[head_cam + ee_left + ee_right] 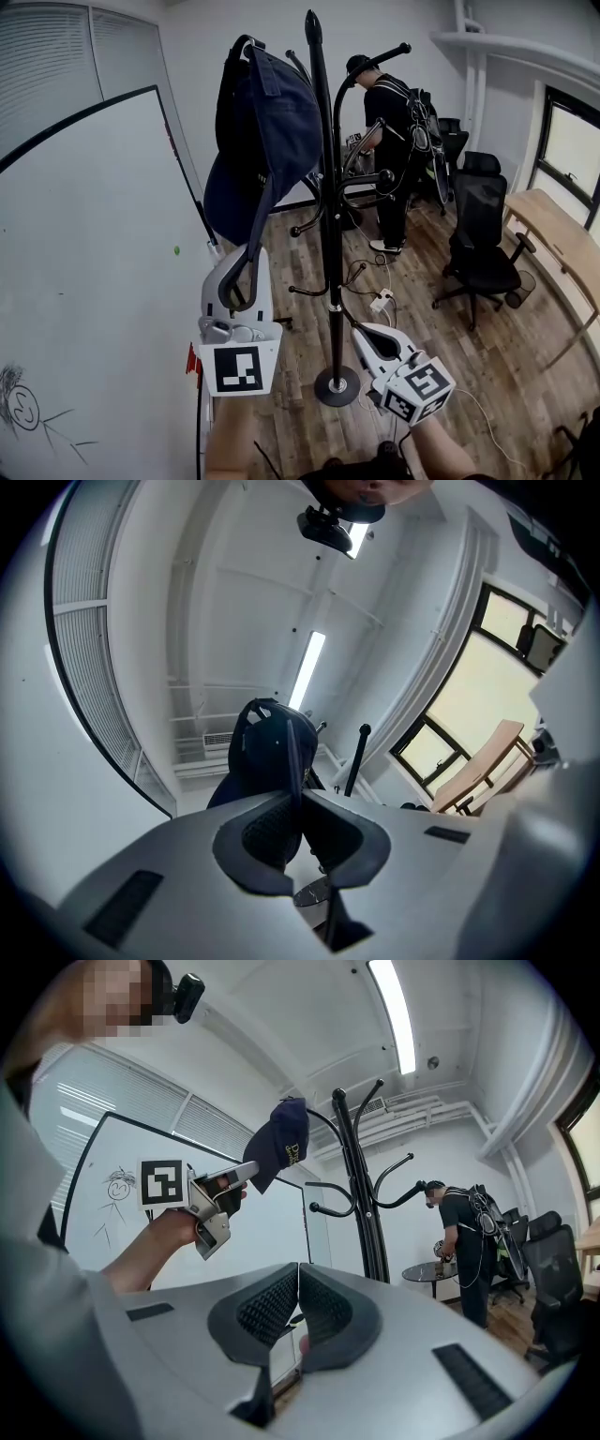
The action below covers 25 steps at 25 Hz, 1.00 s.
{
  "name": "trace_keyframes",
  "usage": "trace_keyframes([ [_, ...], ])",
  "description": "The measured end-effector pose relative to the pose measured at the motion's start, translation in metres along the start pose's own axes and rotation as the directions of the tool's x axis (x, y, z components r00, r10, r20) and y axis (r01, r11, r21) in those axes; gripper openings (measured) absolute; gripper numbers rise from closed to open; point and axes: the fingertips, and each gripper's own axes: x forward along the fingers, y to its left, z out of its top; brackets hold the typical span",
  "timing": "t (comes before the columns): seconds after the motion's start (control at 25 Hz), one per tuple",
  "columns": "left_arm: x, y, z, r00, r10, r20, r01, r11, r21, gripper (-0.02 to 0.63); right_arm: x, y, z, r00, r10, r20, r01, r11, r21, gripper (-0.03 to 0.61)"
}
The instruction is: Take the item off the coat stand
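Closest in, the left hand-held gripper (247, 270) pinched the brim of the navy cap (267, 122) hanging on the coat stand (326, 234); the right hand-held gripper (364, 333) was closed, empty.

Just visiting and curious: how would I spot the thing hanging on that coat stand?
Beside the whiteboard stands a black coat stand. A dark navy cap hangs high on its whiteboard side, the only thing there; the other hooks are bare.

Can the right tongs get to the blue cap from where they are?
Probably not yet. The right tongs sit low, closed, near the base of the coat stand, while the cap hangs high on its far side. The left tongs pinch its brim.
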Motion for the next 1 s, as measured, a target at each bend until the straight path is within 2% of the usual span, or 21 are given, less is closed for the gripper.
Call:
trace_keyframes([
  [0.48,-0.033,0.027,0.0,1.0,0.017,0.009,-0.017,0.999,-0.042,0.032,0.013,0.029,-0.001,1.0,0.016,-0.014,-0.016,1.0,-0.004,0.031],
  [1.0,-0.058,0.018,-0.03,0.998,0.003,-0.06,-0.008,0.997,-0.081,0.031,0.014,0.034,-0.008,1.0,0.021,-0.019,-0.021,1.0,-0.002,0.031],
])
